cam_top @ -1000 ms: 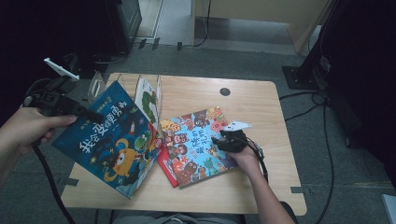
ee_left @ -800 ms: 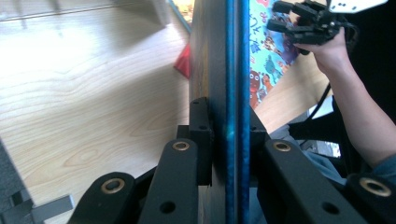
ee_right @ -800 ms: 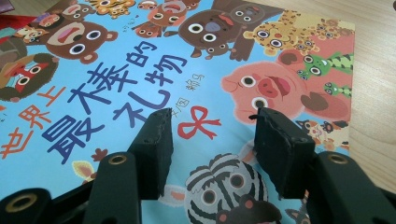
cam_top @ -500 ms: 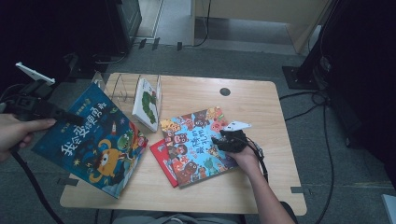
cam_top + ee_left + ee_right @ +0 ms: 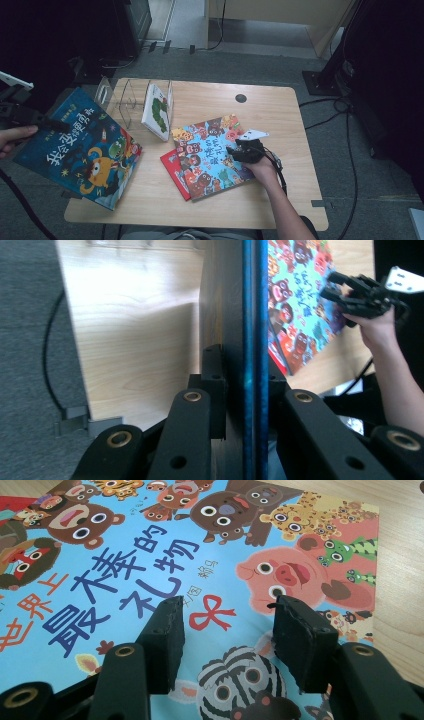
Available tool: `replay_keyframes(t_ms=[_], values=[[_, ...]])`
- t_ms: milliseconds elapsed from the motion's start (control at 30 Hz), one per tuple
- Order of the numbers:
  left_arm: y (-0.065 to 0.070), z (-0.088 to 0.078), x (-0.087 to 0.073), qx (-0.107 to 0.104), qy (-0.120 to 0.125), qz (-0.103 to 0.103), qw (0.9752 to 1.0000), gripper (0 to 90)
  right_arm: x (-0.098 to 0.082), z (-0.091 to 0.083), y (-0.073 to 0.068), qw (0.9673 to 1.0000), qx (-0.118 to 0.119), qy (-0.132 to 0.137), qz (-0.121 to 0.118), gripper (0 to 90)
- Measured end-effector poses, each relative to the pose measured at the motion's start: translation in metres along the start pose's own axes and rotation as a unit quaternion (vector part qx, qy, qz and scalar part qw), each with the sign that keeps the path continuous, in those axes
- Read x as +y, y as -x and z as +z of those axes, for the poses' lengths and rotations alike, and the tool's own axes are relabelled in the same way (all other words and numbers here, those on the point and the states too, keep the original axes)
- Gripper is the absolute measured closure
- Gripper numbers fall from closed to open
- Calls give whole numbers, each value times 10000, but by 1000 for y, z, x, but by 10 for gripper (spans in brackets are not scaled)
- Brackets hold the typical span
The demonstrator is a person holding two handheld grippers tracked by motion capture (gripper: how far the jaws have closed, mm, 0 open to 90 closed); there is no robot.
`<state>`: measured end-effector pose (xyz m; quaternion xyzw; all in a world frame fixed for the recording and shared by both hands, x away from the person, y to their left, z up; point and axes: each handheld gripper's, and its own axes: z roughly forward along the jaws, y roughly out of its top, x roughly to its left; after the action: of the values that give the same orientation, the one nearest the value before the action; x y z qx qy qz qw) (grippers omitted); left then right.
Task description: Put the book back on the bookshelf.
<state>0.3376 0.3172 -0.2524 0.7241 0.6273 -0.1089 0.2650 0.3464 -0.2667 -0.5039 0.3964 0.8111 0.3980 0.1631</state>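
A large dark-blue monster picture book [image 5: 80,148] overhangs the wooden table's [image 5: 280,107] left edge. A clear wire book rack [image 5: 125,97] stands at the back-left corner, holding a white caterpillar book [image 5: 156,111]. A light-blue animal picture book [image 5: 212,150] lies mid-table on a red book [image 5: 172,167].

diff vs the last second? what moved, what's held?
The left claw, shut on the blue book, carried it leftward, so it now overhangs the table's left edge. The right claw stayed open, resting on the animal book. That book, the red book under it and the wire rack with its upright book did not move.
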Motion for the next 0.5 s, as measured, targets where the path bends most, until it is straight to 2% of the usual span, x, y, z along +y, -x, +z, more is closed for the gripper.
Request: replay_keyframes(t_ms=[100, 133, 367, 433, 500], values=[[-4, -3, 4, 65, 45, -91, 9999, 813, 0, 0, 0, 10000, -4, -1, 2, 460], [-5, -6, 10, 143, 68, -130, 9998, 813, 0, 0, 0, 10000, 1, 0, -3, 460], [-4, -12, 25, 388, 163, -206, 9989, 816, 0, 0, 0, 10000, -4, -2, -9, 459], [-7, -13, 28, 416, 172, -210, 9988, 820, 0, 0, -1, 10000, -4, -7, -12, 459], [-13, -12, 32, 464, 223, -305, 9982, 822, 0, 0, -1, 10000, -14, -7, -14, 457]])
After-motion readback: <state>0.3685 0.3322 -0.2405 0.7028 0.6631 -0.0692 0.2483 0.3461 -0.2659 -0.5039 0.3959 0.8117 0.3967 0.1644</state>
